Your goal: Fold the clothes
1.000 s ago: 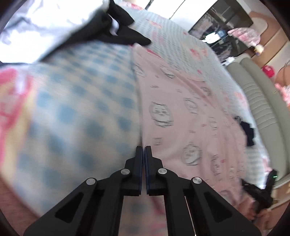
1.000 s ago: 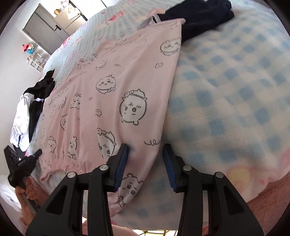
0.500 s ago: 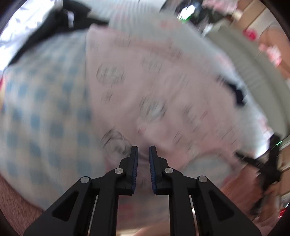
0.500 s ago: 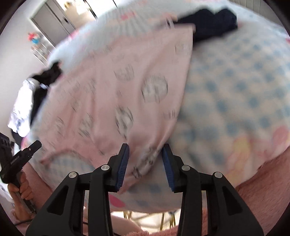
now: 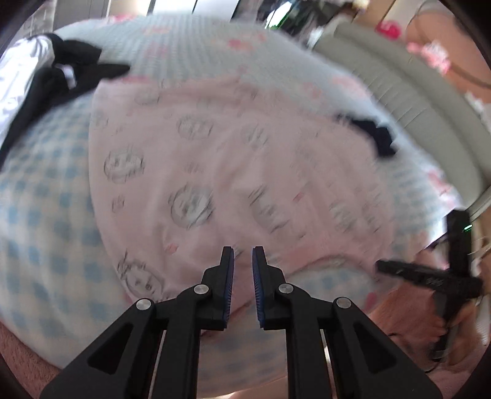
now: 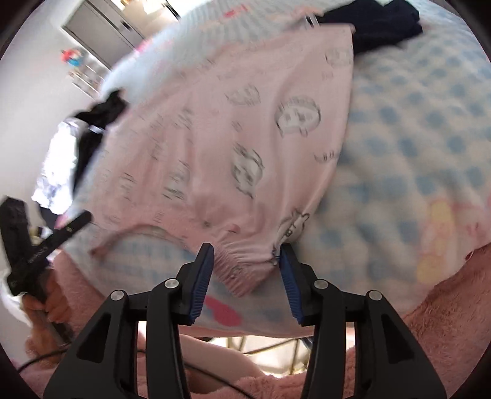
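One pink printed garment [image 5: 233, 159] is lying on a checked blanket [image 5: 46, 214]; two grippers, left [image 5: 243, 256] and right [image 6: 247, 254], are hovering released at its hem, beside two dark garments [image 6: 377, 21].

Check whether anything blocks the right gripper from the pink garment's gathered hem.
Nothing visible does. The right gripper has its jaws open around the gathered hem of the pink garment, which lies on the checked blanket. The dark clothes sit far off.
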